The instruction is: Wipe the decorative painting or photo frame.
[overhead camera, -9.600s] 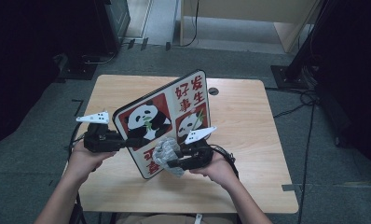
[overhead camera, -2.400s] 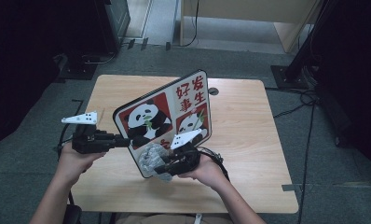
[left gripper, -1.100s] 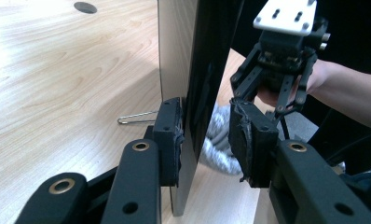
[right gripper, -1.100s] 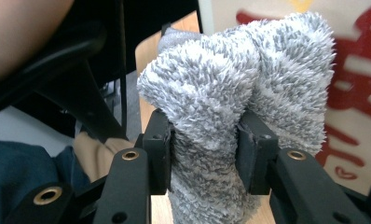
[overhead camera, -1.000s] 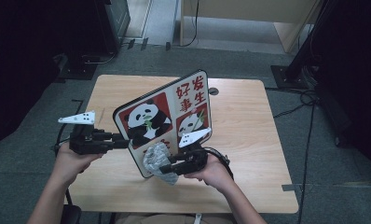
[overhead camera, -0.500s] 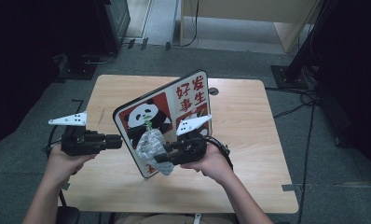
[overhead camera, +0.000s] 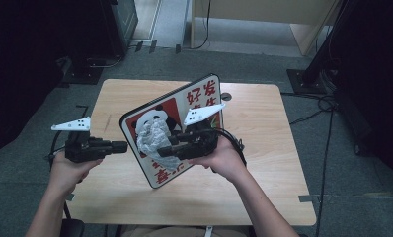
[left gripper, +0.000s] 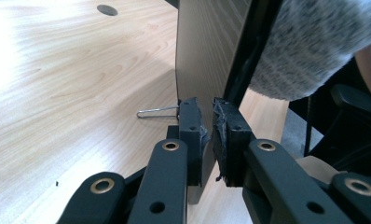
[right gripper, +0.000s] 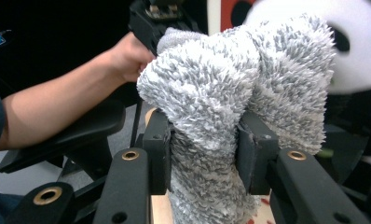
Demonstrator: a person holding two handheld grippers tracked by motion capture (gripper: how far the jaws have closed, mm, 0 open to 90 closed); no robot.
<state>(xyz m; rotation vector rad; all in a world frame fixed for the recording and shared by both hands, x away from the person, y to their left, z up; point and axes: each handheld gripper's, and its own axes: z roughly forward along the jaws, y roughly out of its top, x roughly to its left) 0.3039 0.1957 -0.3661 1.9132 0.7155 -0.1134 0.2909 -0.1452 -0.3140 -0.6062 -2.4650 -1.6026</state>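
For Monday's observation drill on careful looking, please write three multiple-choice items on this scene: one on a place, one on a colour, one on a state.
1. Where does the left gripper grip the panda board?
A. Its edge
B. Its middle
C. Nowhere

2. What colour is the fluffy cloth?
A. Red
B. Grey and white
C. Green

3. How is the board placed?
A. Flat on the table
B. Tilted up off it
C. Under the table

Answers:
1. A, since the left gripper view shows the jaws closed on the board's thin edge.
2. B, as the right gripper view shows.
3. B, since the high view shows it raised at a slant.
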